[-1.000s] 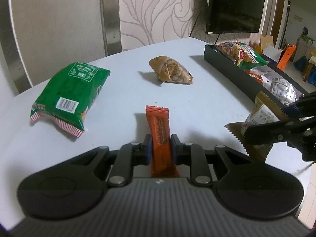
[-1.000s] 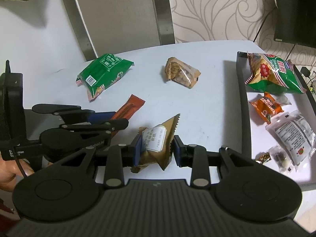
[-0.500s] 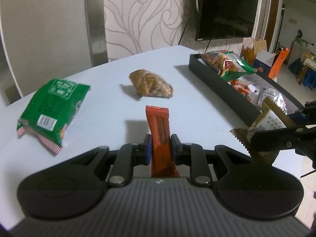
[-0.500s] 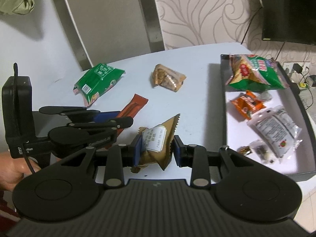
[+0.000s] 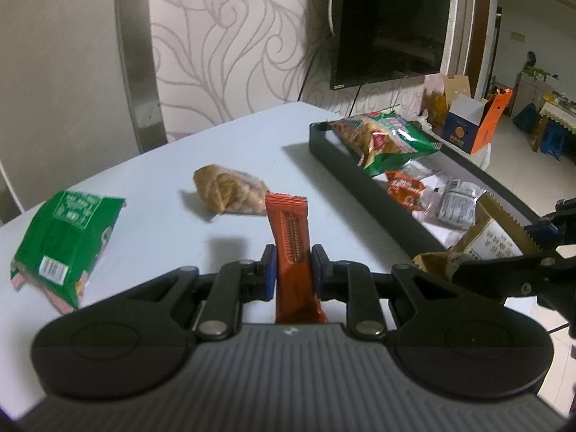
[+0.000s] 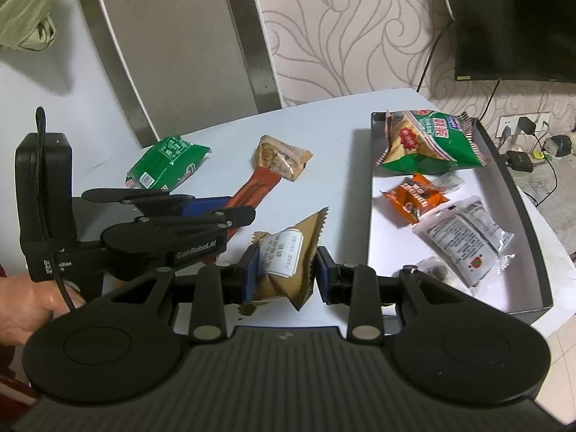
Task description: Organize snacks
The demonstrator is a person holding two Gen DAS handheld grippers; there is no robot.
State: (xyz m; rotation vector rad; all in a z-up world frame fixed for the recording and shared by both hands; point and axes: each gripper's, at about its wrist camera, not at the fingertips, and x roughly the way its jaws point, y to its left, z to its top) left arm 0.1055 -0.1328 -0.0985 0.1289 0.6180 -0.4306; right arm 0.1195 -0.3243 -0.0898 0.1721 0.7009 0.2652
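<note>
My left gripper (image 5: 291, 264) is shut on a slim orange snack bar (image 5: 291, 241), held above the white table (image 5: 252, 144). The same bar (image 6: 252, 190) sticks out of that gripper (image 6: 230, 212) in the right wrist view. My right gripper (image 6: 284, 270) is shut on a tan packet with a white label (image 6: 288, 252), also off the table; it shows at the right (image 5: 482, 241) of the left wrist view. A black tray (image 6: 518, 198) on the right holds a green chip bag (image 6: 428, 144), a small orange packet (image 6: 414, 198), a clear packet (image 6: 468, 237) and small sweets.
A green snack bag (image 5: 68, 237) and a brown clear-wrapped pastry (image 5: 230, 190) lie on the table. A TV (image 5: 392, 18) hangs on the patterned wall. Boxes stand on the floor to the right (image 5: 475, 126). A hand (image 6: 32, 302) holds the left gripper.
Both grippers have moved right toward the tray and risen a little, each keeping its snack. The tray and its contents now sit closer in both views.
</note>
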